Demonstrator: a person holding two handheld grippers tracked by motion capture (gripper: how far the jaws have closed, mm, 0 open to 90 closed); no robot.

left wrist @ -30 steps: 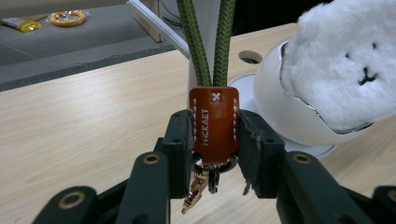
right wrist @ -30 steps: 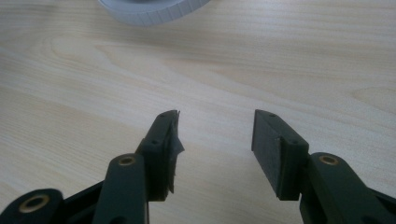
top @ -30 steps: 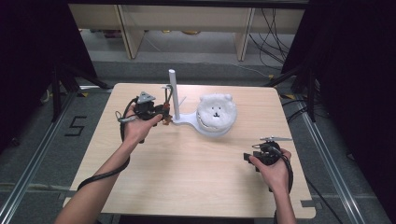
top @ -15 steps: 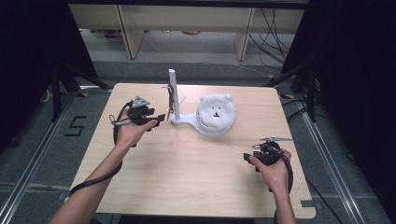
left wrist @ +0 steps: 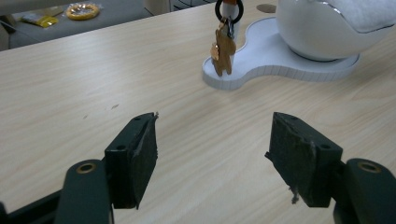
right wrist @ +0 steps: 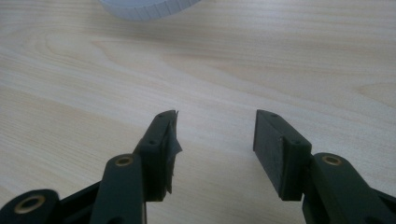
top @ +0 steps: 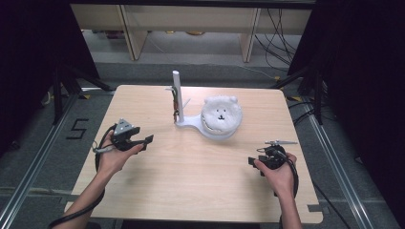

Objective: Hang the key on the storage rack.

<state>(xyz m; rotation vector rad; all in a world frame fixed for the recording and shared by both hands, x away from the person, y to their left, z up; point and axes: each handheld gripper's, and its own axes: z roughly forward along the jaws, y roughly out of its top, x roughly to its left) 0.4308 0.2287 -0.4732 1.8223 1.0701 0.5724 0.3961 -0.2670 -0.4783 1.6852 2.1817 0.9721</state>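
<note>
We hold the left tool [top: 143, 139] low over the table [top: 191, 176], jaws apart, empty | right tool [top: 255, 162] near the table's right edge, jaws apart | white stand [top: 191, 125] between.

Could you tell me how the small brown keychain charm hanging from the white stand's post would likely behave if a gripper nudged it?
The keychain charm hangs freely from a black ring on the post, so it would probably swing rather than resist. It looks thin and small, so likely light. The white stand has a broad flat base, so it seems unlikely to tip.
</note>
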